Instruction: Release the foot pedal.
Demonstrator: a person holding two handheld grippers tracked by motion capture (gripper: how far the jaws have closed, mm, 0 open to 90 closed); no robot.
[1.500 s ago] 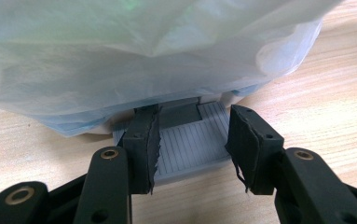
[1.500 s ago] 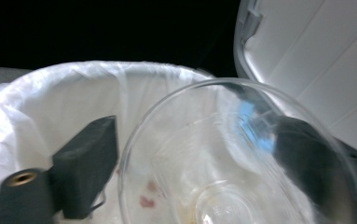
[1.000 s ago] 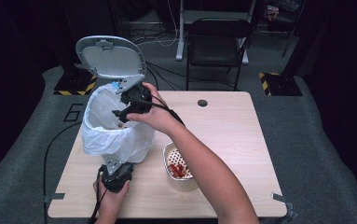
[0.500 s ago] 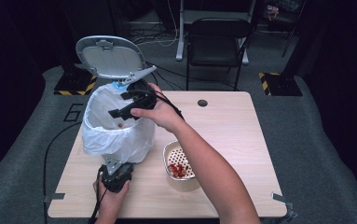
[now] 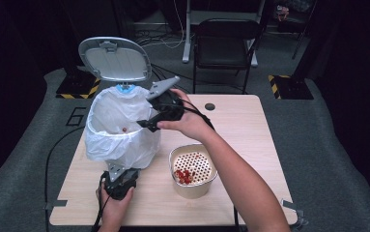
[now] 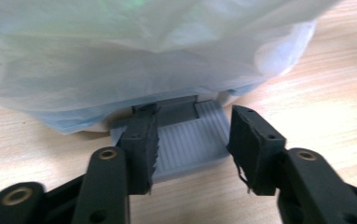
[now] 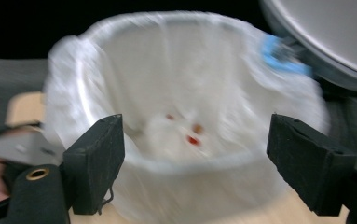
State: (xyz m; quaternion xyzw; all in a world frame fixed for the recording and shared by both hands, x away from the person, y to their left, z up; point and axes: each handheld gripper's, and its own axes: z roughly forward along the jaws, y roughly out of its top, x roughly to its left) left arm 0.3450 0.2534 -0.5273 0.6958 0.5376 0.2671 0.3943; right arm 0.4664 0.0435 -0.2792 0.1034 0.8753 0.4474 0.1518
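Note:
A pedal bin lined with a white bag (image 5: 120, 130) stands on the table's left side, its grey lid (image 5: 115, 59) tipped up. My left gripper (image 5: 120, 178) is low at the bin's foot. Its jaws have just been opening and stand apart over the ribbed grey pedal (image 6: 185, 140), which lies between and under the left gripper (image 6: 194, 114). My right gripper (image 5: 146, 121) hovers at the bin's right rim, open and empty. In the right gripper view, that gripper (image 7: 195, 135) looks into the bag (image 7: 185, 70), where small red bits (image 7: 192, 139) lie at the bottom.
A beige bowl (image 5: 173, 159) with a perforated insert holds red pieces (image 5: 183, 176) just right of the bin. A black round plug (image 5: 209, 106) sits near the table's far edge. A dark chair (image 5: 226, 43) stands behind the table. The left gripper's cable trails off the table's left.
My right gripper has drawn back to the right, from over the bag's mouth to its right rim. The left hand stays at the pedal and the lid stays up.

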